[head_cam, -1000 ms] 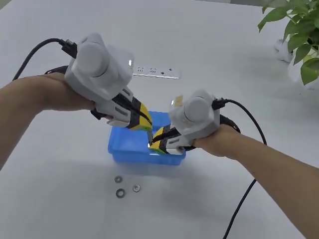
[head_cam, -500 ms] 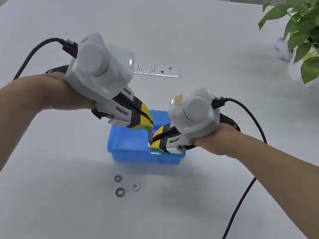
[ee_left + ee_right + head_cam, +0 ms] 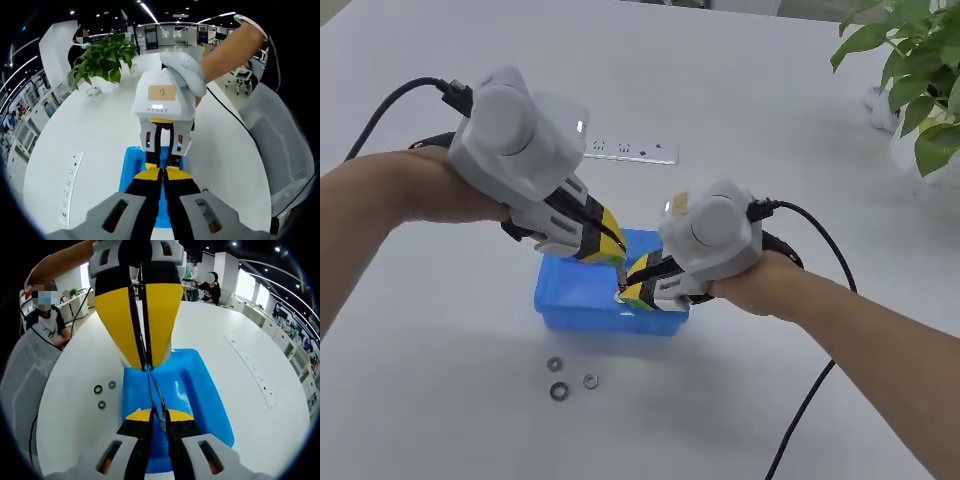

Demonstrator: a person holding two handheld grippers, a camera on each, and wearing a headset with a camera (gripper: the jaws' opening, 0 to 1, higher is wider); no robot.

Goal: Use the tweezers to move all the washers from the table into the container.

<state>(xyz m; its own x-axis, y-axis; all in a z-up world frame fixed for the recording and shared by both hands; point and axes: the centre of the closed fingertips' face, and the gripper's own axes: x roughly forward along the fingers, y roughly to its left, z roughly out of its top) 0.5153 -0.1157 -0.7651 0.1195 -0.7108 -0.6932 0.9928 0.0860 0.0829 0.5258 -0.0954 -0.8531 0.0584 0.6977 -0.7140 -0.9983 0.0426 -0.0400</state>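
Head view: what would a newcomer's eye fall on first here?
The left claw and the right claw meet tip to tip over the blue container in the middle, with thin tweezers spanning between them. Three washers lie on the white table just in front of the container, nearer the person.

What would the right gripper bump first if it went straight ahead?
Probably the left gripper: its yellow jaws face the right gripper just ahead, with the tweezers between them. The exact gap is unclear.
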